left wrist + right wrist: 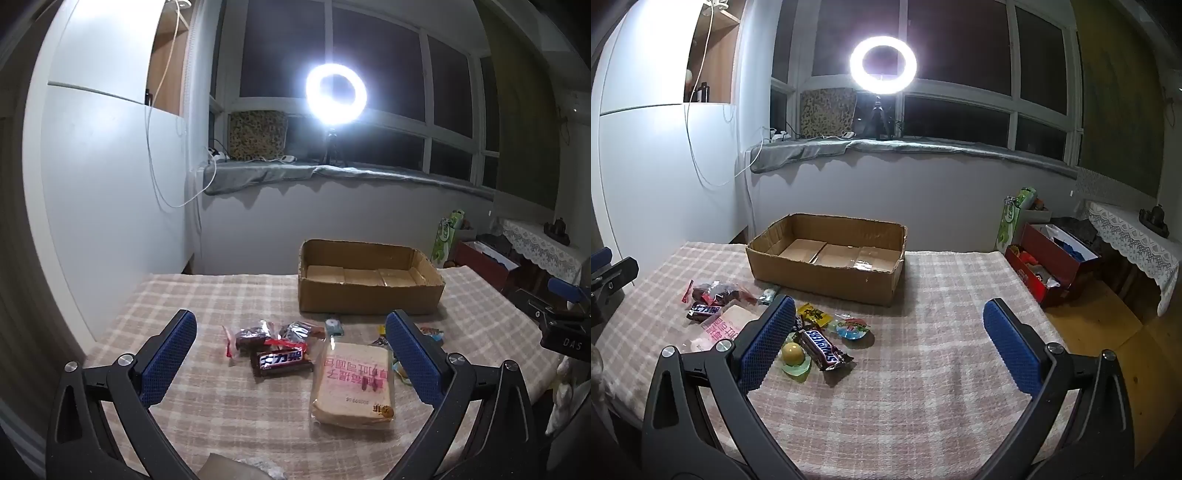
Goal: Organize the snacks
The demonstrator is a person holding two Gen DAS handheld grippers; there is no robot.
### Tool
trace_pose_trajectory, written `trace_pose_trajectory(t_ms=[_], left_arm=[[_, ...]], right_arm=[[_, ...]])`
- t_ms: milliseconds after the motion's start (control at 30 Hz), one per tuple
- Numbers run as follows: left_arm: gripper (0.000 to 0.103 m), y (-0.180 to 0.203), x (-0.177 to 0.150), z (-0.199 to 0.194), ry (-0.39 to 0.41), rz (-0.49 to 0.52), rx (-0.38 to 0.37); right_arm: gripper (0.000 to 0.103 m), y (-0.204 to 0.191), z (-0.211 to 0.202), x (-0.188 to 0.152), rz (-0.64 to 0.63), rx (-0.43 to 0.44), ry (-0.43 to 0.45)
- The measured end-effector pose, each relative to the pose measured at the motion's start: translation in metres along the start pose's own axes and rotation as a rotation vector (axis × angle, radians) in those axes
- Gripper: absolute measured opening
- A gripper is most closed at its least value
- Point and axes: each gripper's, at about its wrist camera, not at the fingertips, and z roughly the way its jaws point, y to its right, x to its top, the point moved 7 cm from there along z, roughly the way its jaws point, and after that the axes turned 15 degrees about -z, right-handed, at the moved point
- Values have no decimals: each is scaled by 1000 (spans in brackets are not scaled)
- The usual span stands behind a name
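An empty cardboard box point(369, 291) point(827, 269) stands at the far side of the checked tablecloth point(207, 398) point(923, 369). Snacks lie in front of it: a bagged bread slice point(352, 384) point(716, 326), a dark Snickers bar point(282, 362) point(701, 311), dark wrapped snacks point(255, 336) point(716, 290), a second Snickers bar point(822, 349), a yellow jelly cup point(793, 356), a round colourful candy point(851, 326) and a yellow packet point(814, 314). My left gripper point(291, 354) is open above the bars and bread. My right gripper point(890, 343) is open, right of the snack pile.
A ring light point(336, 92) on a tripod shines from the window sill. A red box point(1052, 266) with items and a green carton point(1015, 218) stand on the floor at the right. A lace-covered table point(1134, 240) is far right. A white cabinet point(110, 184) is left.
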Motion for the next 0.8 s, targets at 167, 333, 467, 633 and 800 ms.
trace_pose_trajectory(t_ms=[167, 333, 467, 633, 800], left_arm=[[102, -1, 0, -1, -3, -4, -4], [102, -1, 0, 0, -4, 0, 1], [102, -2, 1, 0, -4, 1, 1], [102, 2, 0, -1, -2, -3, 0], [102, 4, 0, -3, 0, -2, -1]], right_arm=[[103, 1, -1, 0, 3, 2, -1], [103, -4, 0, 3, -1, 12, -6], [103, 0, 1, 3, 6, 2, 2], [103, 0, -2, 2, 4, 0, 0], [103, -1, -2, 3, 2, 1, 1]])
